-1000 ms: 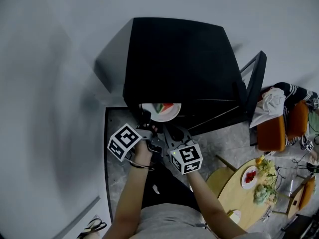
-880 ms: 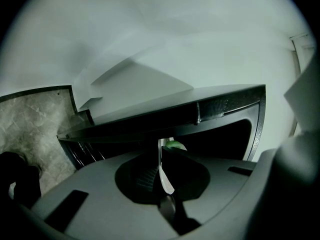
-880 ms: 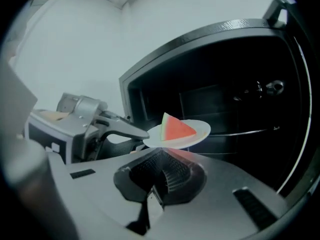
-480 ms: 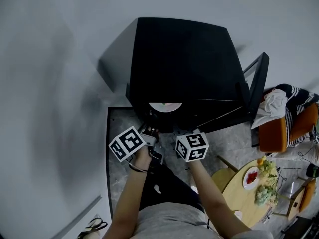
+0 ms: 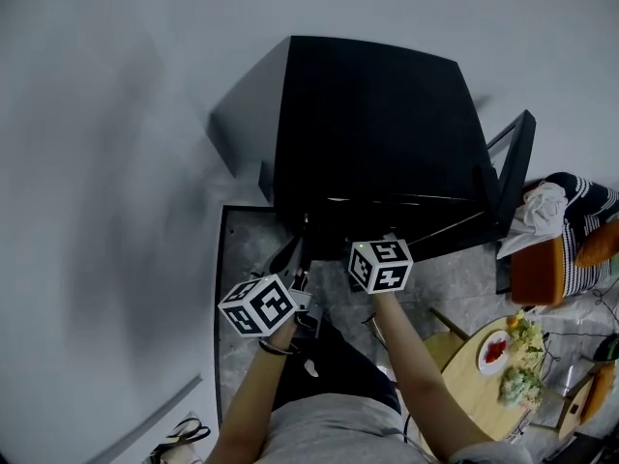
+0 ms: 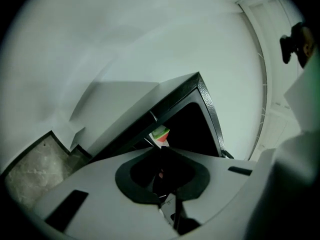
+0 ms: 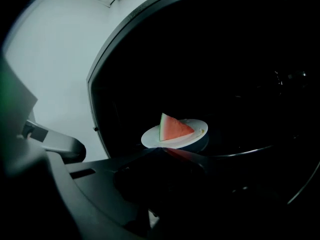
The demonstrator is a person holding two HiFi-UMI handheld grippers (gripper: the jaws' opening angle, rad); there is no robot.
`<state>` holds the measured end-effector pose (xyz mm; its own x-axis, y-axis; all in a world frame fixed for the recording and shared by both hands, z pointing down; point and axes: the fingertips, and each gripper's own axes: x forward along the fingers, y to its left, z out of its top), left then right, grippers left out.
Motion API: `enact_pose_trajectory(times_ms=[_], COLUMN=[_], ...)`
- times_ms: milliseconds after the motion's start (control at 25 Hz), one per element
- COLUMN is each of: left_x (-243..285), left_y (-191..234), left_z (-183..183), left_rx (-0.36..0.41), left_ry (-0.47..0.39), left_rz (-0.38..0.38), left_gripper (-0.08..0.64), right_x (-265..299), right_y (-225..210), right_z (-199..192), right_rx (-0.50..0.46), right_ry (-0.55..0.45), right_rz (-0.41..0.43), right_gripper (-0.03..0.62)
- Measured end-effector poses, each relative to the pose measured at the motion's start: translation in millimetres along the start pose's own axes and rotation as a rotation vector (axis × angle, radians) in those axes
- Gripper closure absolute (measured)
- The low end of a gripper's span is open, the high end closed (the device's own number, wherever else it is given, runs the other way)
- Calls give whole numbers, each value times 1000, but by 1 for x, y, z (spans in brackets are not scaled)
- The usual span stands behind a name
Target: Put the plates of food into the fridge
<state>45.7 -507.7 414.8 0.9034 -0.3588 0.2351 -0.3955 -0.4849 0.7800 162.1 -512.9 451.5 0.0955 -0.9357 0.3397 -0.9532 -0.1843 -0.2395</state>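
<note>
One plate (image 7: 198,129) carrying one watermelon slice (image 7: 172,128) sits inside the black fridge (image 5: 377,124). The right gripper (image 7: 160,150) pinches the plate's near rim. The left gripper (image 6: 162,149) hangs outside to the left, jaws pressed together, empty. One more plate (image 5: 492,351) lies on the bench (image 5: 462,387) at near right.

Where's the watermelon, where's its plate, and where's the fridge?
watermelon (image 7: 175,129), right gripper view, on the red flesh.
plate (image 7: 150,140), right gripper view, on its bare left rim.
fridge (image 5: 377,114), head view, on its black top.
</note>
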Motion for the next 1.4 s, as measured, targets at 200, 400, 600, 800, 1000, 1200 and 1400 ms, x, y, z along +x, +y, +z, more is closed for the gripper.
enact_pose_trajectory(times_ms=[200, 400, 600, 800, 1000, 1200, 1400], left_x=[-13, -24, -35, -47, -62, -65, -72], left_y=[-5, -26, -50, -70, -89, -97, -108], left_z=[13, 23, 25, 27, 21, -14, -60], left_rx=[166, 352, 502, 622, 708, 625, 631], left_ry=[-44, -92, -99, -132, -131, -28, 82], left_rz=[24, 3, -29, -63, -119, -218, -306], left_gripper=[537, 548, 552, 551, 551, 551, 551], right_x=[-6, -38, -70, -97, -124, -152, -187], right_y=[10, 43, 71, 80, 81, 81, 74], right_z=[4, 7, 17, 27, 17, -5, -29], right_rx=[30, 68, 98, 104, 195, 223, 265], right_ry=[-20, -65, -118, -184, -220, -228, -240], right_rz=[-6, 18, 27, -2, -44, -125, -227], right_gripper=[580, 580, 580, 580, 580, 578, 578])
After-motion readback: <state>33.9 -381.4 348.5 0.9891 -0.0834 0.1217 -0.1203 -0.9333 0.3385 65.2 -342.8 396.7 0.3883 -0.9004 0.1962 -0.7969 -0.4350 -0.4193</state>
